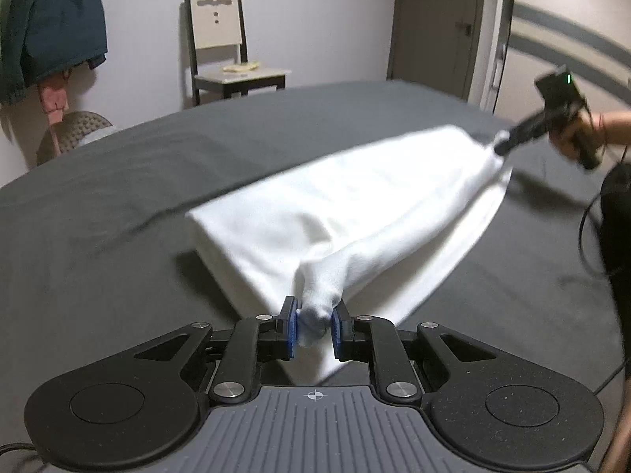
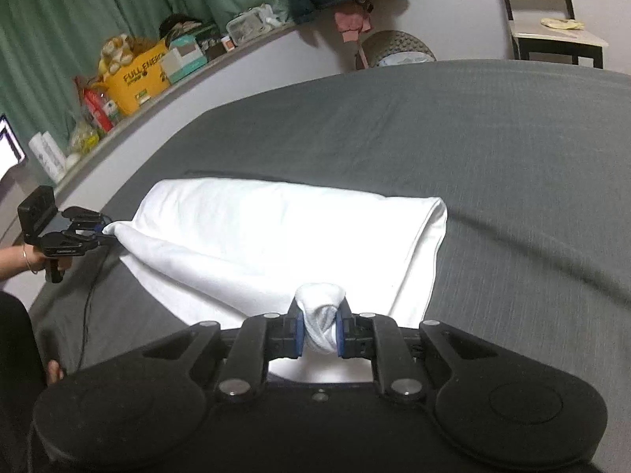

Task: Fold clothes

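A white garment [image 1: 347, 205] lies partly folded on the grey bed sheet [image 1: 118, 236], its near edge lifted and doubled over. My left gripper [image 1: 314, 325] is shut on a bunched corner of it; the same gripper shows at the left of the right wrist view [image 2: 103, 230], pinching the cloth's left corner. My right gripper [image 2: 319, 329] is shut on the opposite bunched corner, and it appears at the right of the left wrist view [image 1: 501, 146], held by a hand. The white garment [image 2: 276, 236] stretches between the two grippers.
A wooden chair [image 1: 224, 47] stands by the far wall beyond the bed. A dark green coat [image 1: 51, 19] hangs at the left. A ledge with a yellow box [image 2: 138, 75] and several items runs along the green curtain. A woven basket [image 2: 398, 49] sits behind the bed.
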The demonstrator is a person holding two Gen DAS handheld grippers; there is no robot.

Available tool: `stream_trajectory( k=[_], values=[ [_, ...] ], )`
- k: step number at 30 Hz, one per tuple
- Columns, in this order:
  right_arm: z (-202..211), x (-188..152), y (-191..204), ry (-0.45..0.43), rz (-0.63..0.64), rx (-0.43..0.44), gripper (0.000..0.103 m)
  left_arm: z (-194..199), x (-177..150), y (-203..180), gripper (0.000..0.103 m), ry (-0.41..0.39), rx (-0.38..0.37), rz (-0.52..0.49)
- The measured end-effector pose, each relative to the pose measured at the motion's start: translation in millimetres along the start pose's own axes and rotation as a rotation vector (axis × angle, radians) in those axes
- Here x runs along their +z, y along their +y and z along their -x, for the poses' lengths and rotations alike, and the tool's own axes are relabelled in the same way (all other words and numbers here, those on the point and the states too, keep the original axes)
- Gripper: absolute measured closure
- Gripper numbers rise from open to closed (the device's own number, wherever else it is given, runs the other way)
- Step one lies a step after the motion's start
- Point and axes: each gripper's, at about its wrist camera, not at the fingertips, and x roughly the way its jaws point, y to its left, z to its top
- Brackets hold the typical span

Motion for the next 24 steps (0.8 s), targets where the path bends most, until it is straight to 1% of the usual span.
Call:
stream_trajectory(
  k=[3, 4, 8, 9, 10, 11, 12, 13, 14, 15, 16, 18, 20, 21, 22, 24],
  values=[
    [6.8, -3.2, 6.5, -0.011, 0.051, -0.001, 0.088, 7.7, 5.2, -8.0, 0.087, -0.006, 0.039, -0.07],
    [7.1, -3.0, 12.0, 0.003, 0.096, -0.013, 0.088, 10.2, 6.9, -10.7, 0.087, -0.008, 0.052, -0.094],
    [-1.6, -10.1, 32.2, 0.114, 0.269, -0.116, 0.078, 9.3, 13.7, -27.4, 0.087, 0.06, 0.101, -0.268],
    [-2.2, -13.2, 35.6, 0.131, 0.301, -0.14, 0.074, 7.5, 10.0, -33.5, 0.08, 0.092, 0.113, -0.322],
    [-2.0, -15.3, 40.1, 0.137, 0.34, -0.175, 0.064, 5.7, 6.2, -39.5, 0.073, 0.124, 0.126, -0.375],
    [-0.6, -18.4, 45.9, 0.126, 0.384, -0.212, 0.05, 3.8, 3.6, -47.0, 0.069, 0.144, 0.165, -0.433],
    [0.6, -21.6, 52.1, 0.117, 0.432, -0.246, 0.045, 2.1, 1.0, -54.4, 0.06, 0.162, 0.204, -0.49],
    [1.7, -25.1, 59.8, 0.111, 0.489, -0.272, 0.044, 2.9, 0.4, -60.4, 0.048, 0.158, 0.242, -0.539],
    [2.7, -28.5, 67.6, 0.104, 0.546, -0.298, 0.044, 3.7, -0.2, -66.4, 0.041, 0.153, 0.28, -0.587],
    [3.1, -32.2, 75.5, 0.102, 0.606, -0.325, 0.044, 7.0, -0.2, -73.4, 0.03, 0.134, 0.302, -0.634],
    [0.9, -36.8, 84.4, 0.111, 0.678, -0.358, 0.044, 10.3, -0.2, -80.5, 0.022, 0.114, 0.324, -0.682],
    [-5.5, -44.3, 99.4, 0.129, 0.81, -0.421, 0.045, 12.6, -3.3, -97.5, 0.019, 0.092, 0.362, -0.816],
    [-13.4, -50.2, 110.9, 0.145, 0.908, -0.464, 0.048, 7.2, -8.6, -115.1, 0.019, 0.105, 0.429, -0.968],
    [-17.5, -53.0, 116.1, 0.153, 0.948, -0.48, 0.048, 3.4, -9.0, -119.9, 0.019, 0.117, 0.449, -1.013],
    [-21.5, -55.8, 121.4, 0.161, 0.988, -0.496, 0.051, -0.4, -9.4, -124.7, 0.019, 0.128, 0.47, -1.057],
    [-29.5, -61.4, 128.9, 0.189, 1.069, -0.512, 0.052, -8.0, -10.3, -134.2, 0.019, 0.151, 0.51, -1.146]
  ],
)
